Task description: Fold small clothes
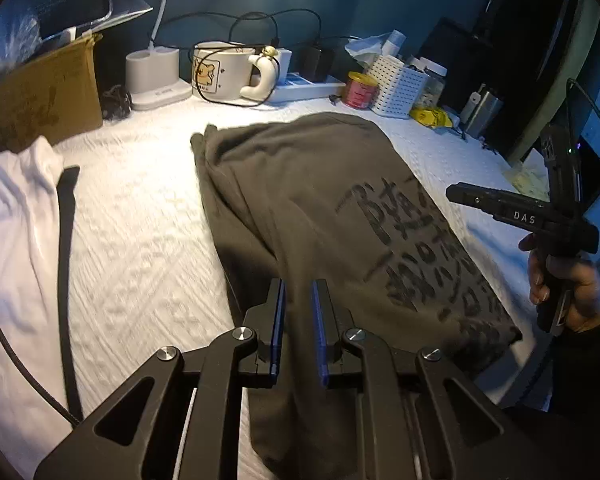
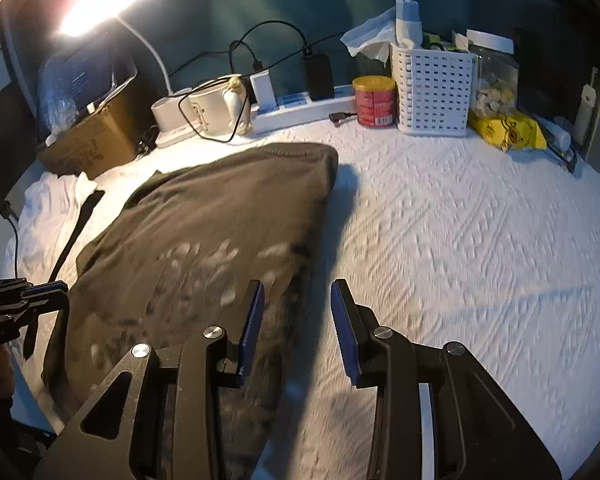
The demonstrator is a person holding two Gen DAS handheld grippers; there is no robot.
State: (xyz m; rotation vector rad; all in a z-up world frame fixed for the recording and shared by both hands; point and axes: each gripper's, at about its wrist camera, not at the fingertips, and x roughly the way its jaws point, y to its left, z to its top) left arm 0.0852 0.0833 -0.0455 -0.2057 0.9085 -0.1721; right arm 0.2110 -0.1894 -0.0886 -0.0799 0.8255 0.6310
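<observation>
Right gripper (image 1: 454,194), marked "DAS", hovers over printed shirt (image 1: 340,208).

Only clear text: white caps "DAS" on the black right gripper (image 1: 526,218), seen from left wrist cam. Dark grey-green cotton garment (image 1: 340,220) has a big dark print of characters, too blurred to read. Labels on red round tin (image 2: 375,101) and yellow packet (image 2: 508,130): unreadable.
</observation>
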